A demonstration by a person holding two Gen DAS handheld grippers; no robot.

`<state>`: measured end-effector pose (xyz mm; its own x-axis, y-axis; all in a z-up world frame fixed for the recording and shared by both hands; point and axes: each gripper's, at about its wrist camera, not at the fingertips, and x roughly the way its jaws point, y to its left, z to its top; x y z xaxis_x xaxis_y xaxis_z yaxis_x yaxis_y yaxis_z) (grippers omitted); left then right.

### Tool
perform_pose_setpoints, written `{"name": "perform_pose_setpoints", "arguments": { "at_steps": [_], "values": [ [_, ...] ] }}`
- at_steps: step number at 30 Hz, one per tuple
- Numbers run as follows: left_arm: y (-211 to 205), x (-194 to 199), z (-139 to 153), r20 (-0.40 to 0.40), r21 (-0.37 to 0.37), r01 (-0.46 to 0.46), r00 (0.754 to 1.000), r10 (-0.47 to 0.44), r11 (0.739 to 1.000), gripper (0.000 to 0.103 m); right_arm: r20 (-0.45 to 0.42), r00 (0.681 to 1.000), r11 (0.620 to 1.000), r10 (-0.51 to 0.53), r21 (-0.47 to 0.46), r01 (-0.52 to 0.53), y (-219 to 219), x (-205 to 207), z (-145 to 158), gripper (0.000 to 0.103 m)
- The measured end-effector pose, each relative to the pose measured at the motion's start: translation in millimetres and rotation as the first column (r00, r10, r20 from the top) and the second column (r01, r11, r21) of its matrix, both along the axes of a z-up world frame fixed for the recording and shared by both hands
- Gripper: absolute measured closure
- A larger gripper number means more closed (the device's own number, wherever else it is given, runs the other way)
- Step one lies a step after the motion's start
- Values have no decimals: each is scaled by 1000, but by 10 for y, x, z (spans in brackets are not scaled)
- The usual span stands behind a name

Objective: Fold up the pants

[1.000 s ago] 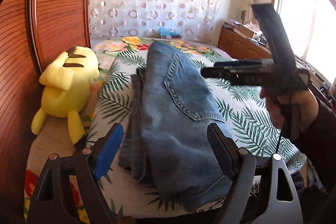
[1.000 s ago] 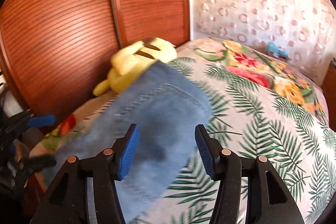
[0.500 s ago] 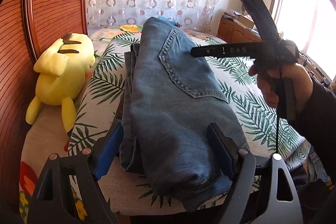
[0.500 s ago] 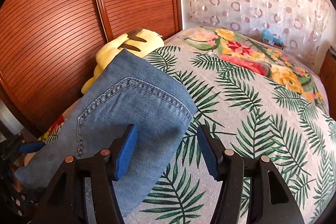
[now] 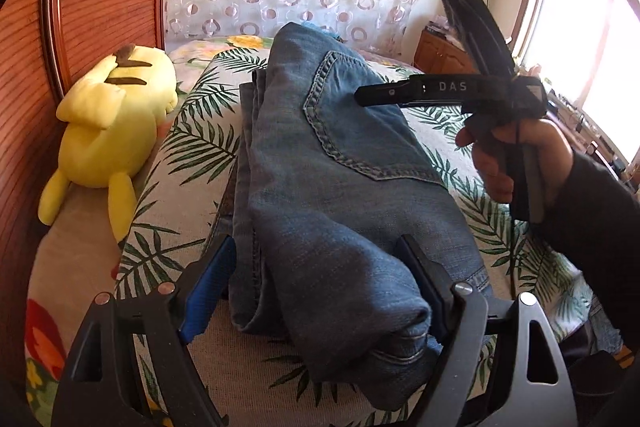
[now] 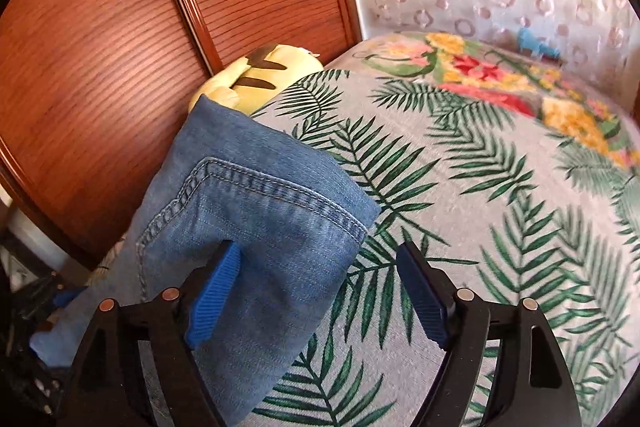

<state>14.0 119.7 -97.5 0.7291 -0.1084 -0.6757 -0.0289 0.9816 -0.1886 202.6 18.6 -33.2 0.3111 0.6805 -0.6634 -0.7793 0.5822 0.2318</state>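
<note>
Left tool (image 5: 316, 291): wide, straddling near end of folded blue denim pants (image 5: 340, 167) on palm-leaf-print bed (image 6: 500, 227). Right tool (image 6: 318, 295): jaws opening, pads off the denim. Yellow plush toy (image 5: 112, 131) far left.

My left-wrist camera looks down over the left tool (image 5: 316, 291) from the bed's foot, close above the folded jeans (image 5: 332, 187), facing the curtain. My right-wrist camera angles from the jeans' (image 6: 248, 235) right side toward the wooden doors (image 6: 120, 47). Both share jeans, yellow plush toy (image 5: 116, 123) and palm-print bedspread (image 6: 460, 187).
</note>
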Motion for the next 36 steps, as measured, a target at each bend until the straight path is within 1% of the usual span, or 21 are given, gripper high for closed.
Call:
{"name": "perform_pose_setpoints", "arguments": {
  "at_steps": [2, 3, 5, 6, 9, 10, 11, 12, 13, 14, 15, 16, 17, 18, 20, 21, 25, 29, 36],
  "values": [
    [33, -11, -3, 3, -37, 10, 1000, -10, 999, 32, -43, 999, 1000, 15, 27, -14, -17, 76, -38, 20],
    [31, -12, 1, 4, -45, 11, 1000, -11, 999, 33, -57, 998, 999, 23, 37, -21, -22, 107, -53, 20],
    [30, -32, 10, 11, -52, 9, 1000, -9, 999, 45, -72, 997, 998, 39, 47, -35, -28, 168, -75, 20],
    [20, -40, 16, 11, -58, 14, 1000, -13, 998, 46, -80, 996, 998, 47, 51, -43, -25, 192, -81, 20],
    [-3, -65, 28, 15, -56, 6, 1000, -5, 998, 55, -110, 991, 996, 73, 57, -67, 13, 249, -105, 21],
    [-9, -72, 36, 19, -56, 2, 1000, -1, 998, 60, -126, 988, 995, 87, 64, -80, 29, 262, -111, 25],
    [5, -63, 34, 19, -57, 2, 1000, -1, 998, 63, -150, 982, 992, 111, 77, -100, 47, 278, -122, 34],
    [7, -62, 35, 19, -59, 1, 1000, 0, 998, 66, -153, 982, 992, 112, 77, -101, 64, 289, -124, 35],
    [7, -62, 40, 22, -61, 2, 1000, -1, 998, 74, -156, 981, 992, 114, 77, -103, 89, 311, -128, 38],
    [14, -59, 52, 26, -60, 1, 1000, 0, 998, 80, -161, 979, 991, 122, 83, -109, 94, 324, -133, 44],
    [37, -49, 62, 30, -64, 0, 1000, 2, 998, 82, -160, 979, 990, 125, 91, -112, 93, 352, -134, 52],
    [41, -49, 91, 35, -70, -1, 999, 3, 998, 83, -158, 979, 988, 130, 102, -115, 88, 376, -124, 57],
    [46, -46, 112, 38, -68, -3, 999, 6, 998, 84, -158, 977, 985, 140, 119, -122, 75, 392, -104, 66],
    [51, -44, 142, 44, -67, -8, 999, 11, 998, 84, -153, 977, 982, 151, 134, -130, 64, 387, -71, 71],
    [85, -33, 209, 56, -72, -25, 998, 30, 997, 84, -114, 982, 980, 151, 145, -134, 71, 358, 6, 74],
    [96, -30, 228, 61, -69, -28, 998, 33, 997, 84, -97, 984, 977, 151, 165, -134, 71, 339, 56, 75],
    [193, 40, 299, 83, -60, -49, 995, 54, 997, 84, -32, 989, 975, 142, 178, -135, 160, 312, 190, 76],
    [324, 241, 324, 95, -55, -59, 993, 64, 997, 84, 10, 993, 982, 118, 149, -118, 321, 415, 237, 76],
    [536, 768, 396, 123, -35, -49, 991, 53, 998, 84, 50, 998, 991, 36, 125, -42, 536, 727, 284, 76]
  ]
}}
